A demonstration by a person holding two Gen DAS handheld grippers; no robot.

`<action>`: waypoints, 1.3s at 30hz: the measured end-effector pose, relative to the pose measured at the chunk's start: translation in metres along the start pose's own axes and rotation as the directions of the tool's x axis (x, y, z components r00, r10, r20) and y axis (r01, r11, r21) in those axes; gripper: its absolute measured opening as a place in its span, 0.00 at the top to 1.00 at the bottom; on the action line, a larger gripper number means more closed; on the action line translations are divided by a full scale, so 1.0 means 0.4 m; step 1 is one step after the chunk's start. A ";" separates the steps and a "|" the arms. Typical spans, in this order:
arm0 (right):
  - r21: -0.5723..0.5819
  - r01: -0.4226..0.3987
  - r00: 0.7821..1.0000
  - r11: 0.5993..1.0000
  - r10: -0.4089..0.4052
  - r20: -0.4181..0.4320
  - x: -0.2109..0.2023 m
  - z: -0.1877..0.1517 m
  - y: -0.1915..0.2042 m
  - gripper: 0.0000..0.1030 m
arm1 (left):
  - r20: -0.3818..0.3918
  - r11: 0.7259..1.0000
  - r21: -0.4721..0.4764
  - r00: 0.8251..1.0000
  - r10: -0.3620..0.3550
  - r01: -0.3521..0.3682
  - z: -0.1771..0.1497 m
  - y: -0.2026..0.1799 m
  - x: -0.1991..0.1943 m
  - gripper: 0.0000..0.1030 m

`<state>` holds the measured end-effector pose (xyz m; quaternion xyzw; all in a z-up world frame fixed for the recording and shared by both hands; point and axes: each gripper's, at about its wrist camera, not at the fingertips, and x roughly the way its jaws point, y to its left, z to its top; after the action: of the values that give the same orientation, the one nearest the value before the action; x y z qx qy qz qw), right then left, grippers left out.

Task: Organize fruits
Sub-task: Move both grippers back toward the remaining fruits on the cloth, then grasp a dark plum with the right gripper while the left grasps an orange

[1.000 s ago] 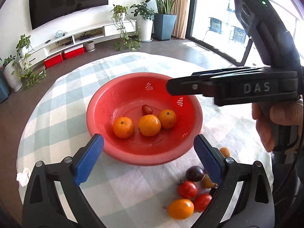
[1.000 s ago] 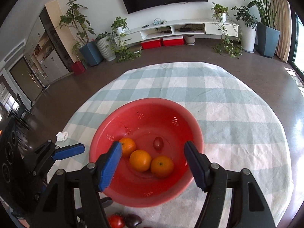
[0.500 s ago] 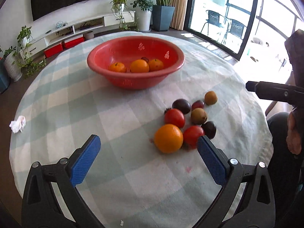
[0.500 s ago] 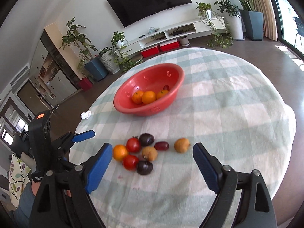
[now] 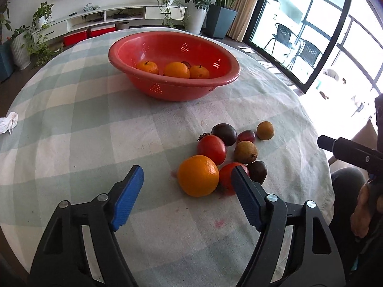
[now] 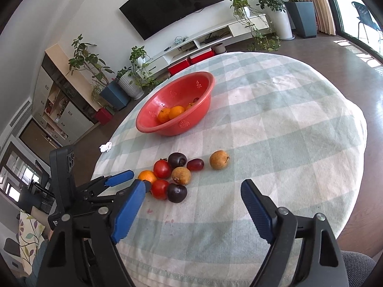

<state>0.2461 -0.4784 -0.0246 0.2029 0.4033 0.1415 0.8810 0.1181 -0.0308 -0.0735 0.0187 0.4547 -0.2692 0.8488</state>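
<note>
A red perforated bowl [image 5: 134, 57] holds three oranges [image 5: 176, 69] and a small dark fruit at the table's far side; it also shows in the right wrist view [image 6: 153, 125]. Near the front lies a cluster of loose fruit: a large orange [image 5: 198, 175], two red tomatoes [image 5: 211, 146], dark plums [image 5: 224, 130], brown fruits [image 5: 245, 152] and a red grape [image 6: 195, 164]. My left gripper [image 5: 186, 184] is open, low over the cloth, its fingers to either side of the large orange. My right gripper [image 6: 191, 198] is open and empty, just in front of the cluster.
The round table wears a green-and-white checked cloth [image 5: 83, 131]. A crumpled white tissue [image 5: 8, 122] lies at its left edge. Reddish stains [image 5: 220, 223] mark the cloth near the front. The table edge drops off close on the right [image 6: 359, 131].
Both grippers have pulled back from above the bowl to the table's near side. The left gripper has dropped and moved in around the large orange. Both stay open.
</note>
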 end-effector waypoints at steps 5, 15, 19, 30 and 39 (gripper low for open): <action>-0.012 -0.001 1.000 1.000 0.001 -0.005 0.004 -0.003 0.000 0.20 | 0.006 1.000 -0.016 1.000 -0.015 0.015 0.008 -0.003 0.003 0.39; -0.014 0.000 1.000 1.000 0.000 -0.001 0.004 -0.006 0.003 0.23 | 0.035 0.986 -0.134 0.995 -0.090 0.094 0.002 0.044 -0.018 0.40; -0.033 0.000 1.000 0.999 -0.001 -0.015 0.005 -0.005 0.011 0.25 | 0.011 0.990 -0.078 0.994 -0.113 0.113 0.005 0.036 -0.022 0.40; -0.229 0.017 0.994 0.973 -0.042 -0.105 0.058 -0.034 0.087 0.38 | -0.162 0.882 0.428 0.977 -0.138 0.195 0.024 -0.032 -0.006 0.39; -0.348 0.035 0.979 0.937 -0.101 -0.174 0.132 -0.054 0.130 0.40 | -0.216 0.825 0.513 0.966 -0.144 0.238 0.032 -0.032 0.035 0.45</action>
<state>0.2586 -0.4057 -0.0474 0.0177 0.4613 0.1976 0.8648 0.1280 -0.0512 -0.0742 0.2313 0.4309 -0.4665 0.7370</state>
